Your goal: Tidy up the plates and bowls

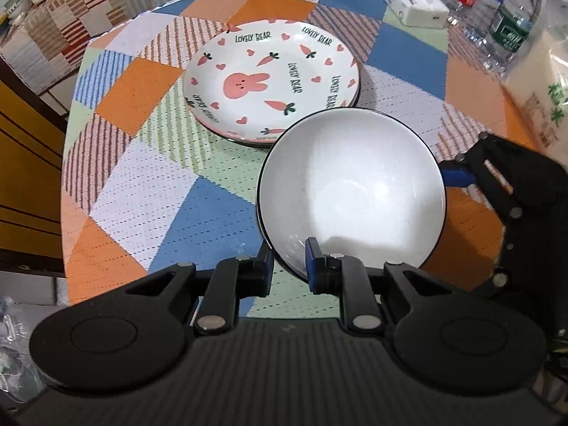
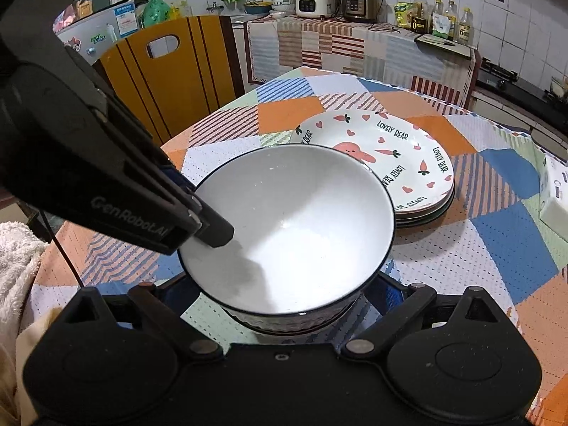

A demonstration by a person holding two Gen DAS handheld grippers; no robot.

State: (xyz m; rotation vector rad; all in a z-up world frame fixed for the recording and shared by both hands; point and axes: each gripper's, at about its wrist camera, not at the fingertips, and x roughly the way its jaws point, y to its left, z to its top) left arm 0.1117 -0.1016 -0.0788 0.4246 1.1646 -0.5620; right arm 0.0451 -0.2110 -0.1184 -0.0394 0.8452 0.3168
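The left gripper [image 1: 289, 266] clamps the white bowl's [image 1: 351, 191] near rim; the right gripper [image 2: 284, 298] spans its base (grip unclear), beside the plates [image 1: 271, 78].

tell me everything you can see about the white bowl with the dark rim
The bowl is round and deep, glossy white inside with a thin dark rim, ceramic by its look, empty. Its outer wall is dark and ribbed in the right wrist view. It sits upright, beside the stack of plates. The left gripper pinches its rim, one finger inside. The right gripper flanks its outer wall; whether it grips is unclear.
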